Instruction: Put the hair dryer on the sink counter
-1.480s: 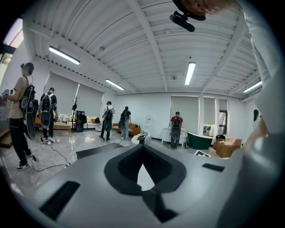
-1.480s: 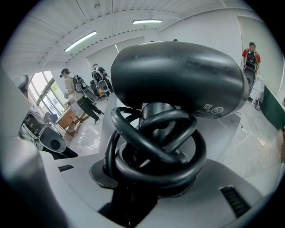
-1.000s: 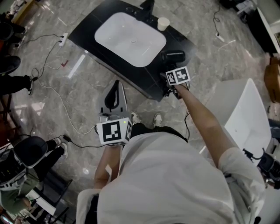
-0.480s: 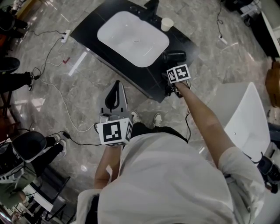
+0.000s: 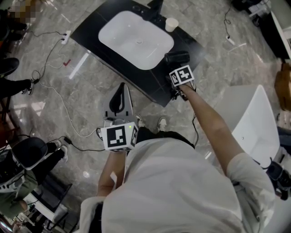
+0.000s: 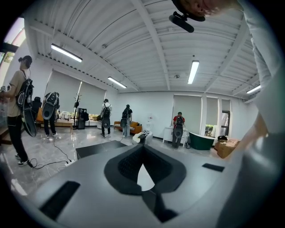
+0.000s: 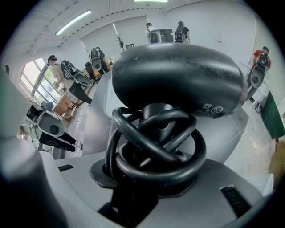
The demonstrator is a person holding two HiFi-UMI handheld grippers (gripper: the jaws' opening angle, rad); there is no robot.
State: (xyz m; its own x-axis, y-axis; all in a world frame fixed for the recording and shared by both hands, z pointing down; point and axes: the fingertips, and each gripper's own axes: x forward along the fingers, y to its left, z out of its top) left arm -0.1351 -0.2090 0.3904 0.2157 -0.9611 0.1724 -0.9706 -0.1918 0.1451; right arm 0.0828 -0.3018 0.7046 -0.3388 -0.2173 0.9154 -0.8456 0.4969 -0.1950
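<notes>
Rolled slightly since a second ago, the right gripper [image 5: 176,64] has carried the hair dryer [image 5: 177,57] a touch toward the basin [image 5: 136,38]. On the black table [image 5: 91,32], the faucet [image 5: 154,7] and a paper cup [image 5: 171,24] stand behind the basin, apart from the dryer at the table's right end. With the arm outstretched, the right gripper points steeply down, clamped on the dryer's handle and coiled cord [image 7: 156,147]. At waist height the left gripper [image 5: 121,87] is level, its jaws together and empty.

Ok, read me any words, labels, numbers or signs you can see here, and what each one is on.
No words or numbers are readable anywhere.
On the hair dryer: two tiny printed symbols, too small to read.
On the left marker cube and right marker cube: black-and-white square patterns, no letters.
</notes>
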